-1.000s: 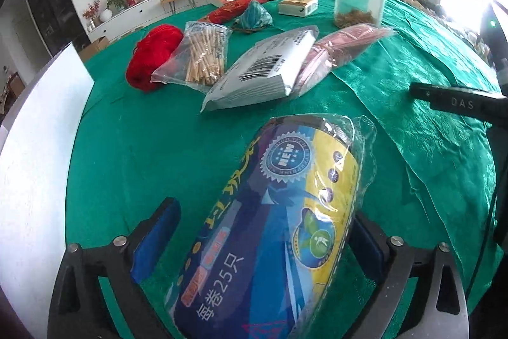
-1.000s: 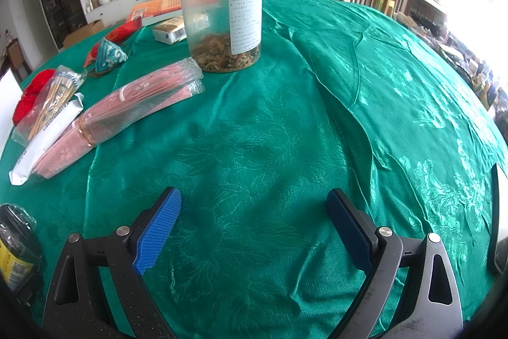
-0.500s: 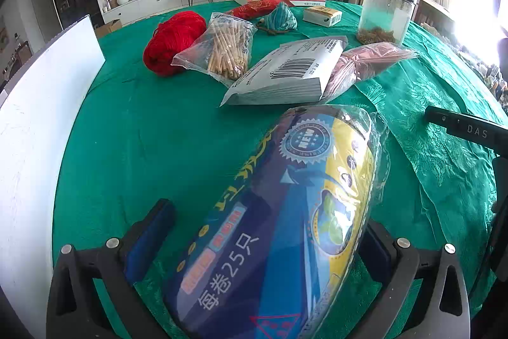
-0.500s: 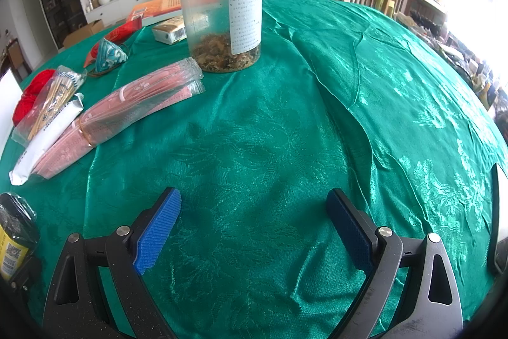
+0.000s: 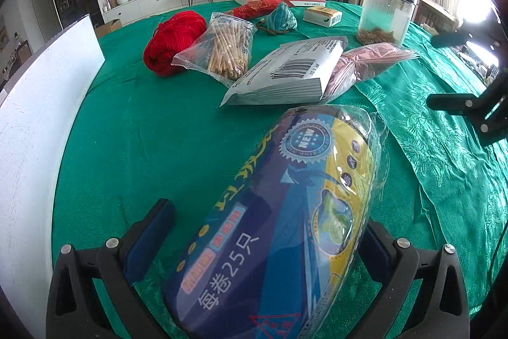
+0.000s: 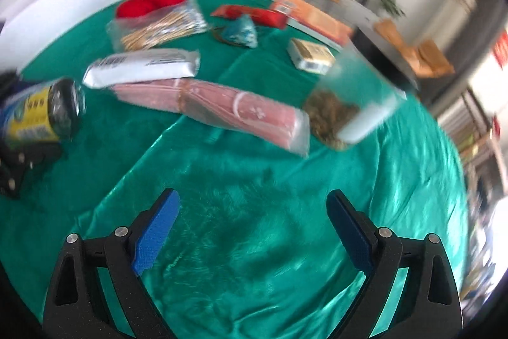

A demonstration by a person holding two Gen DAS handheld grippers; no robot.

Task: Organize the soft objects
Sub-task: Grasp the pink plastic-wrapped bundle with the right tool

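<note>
Two grippers: left gripper [image 5: 263,247] clasps the blue roll pack [image 5: 279,231], probably bound beside the grey pouch [image 5: 285,72]; right gripper [image 6: 252,231] gapes wide.

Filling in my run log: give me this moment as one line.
left gripper: around bag roll, grip unclear | right gripper: open, empty, above green cloth | pink packet: beside jar

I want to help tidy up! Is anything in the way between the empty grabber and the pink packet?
Nothing visible. The right gripper is open over bare green tablecloth, and only cloth lies between it and the pink packet. The view is blurred, though.
</note>
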